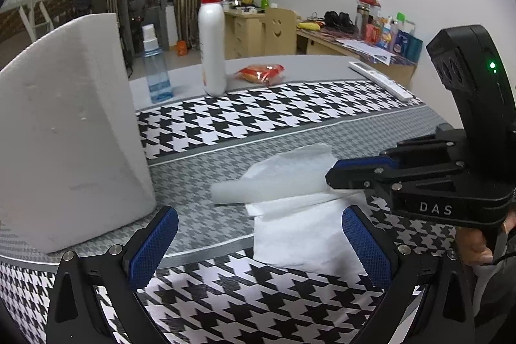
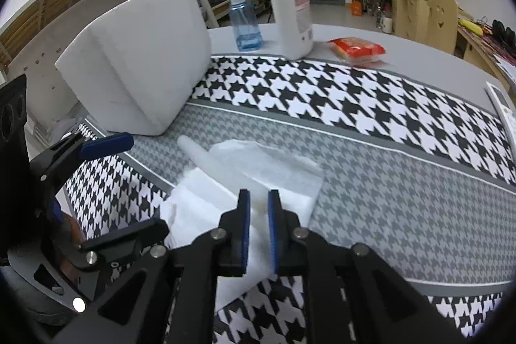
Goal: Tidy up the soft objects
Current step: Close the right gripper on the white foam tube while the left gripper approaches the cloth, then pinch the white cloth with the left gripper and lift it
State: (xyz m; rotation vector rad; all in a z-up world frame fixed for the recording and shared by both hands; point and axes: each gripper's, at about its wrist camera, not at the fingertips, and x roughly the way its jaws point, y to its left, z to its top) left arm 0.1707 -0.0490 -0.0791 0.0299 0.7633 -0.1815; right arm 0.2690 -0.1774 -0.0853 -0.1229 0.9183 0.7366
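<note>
Right gripper (image 2: 258, 199) pinching a soft white foam roll (image 2: 206, 160) over crumpled tissue (image 2: 200, 202).

The jaws are sitting nearly closed on the roll's end at lower centre; the left gripper (image 1: 259, 234) is hanging wide open and empty. A smooth foam block (image 1: 64, 131) is crowding the left; the houndstooth cloth (image 2: 403, 199) is lying flat and open rightward.

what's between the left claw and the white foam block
Nothing: only bare houndstooth cloth separates the open left claw from the white foam block, seen in the left wrist view.
</note>
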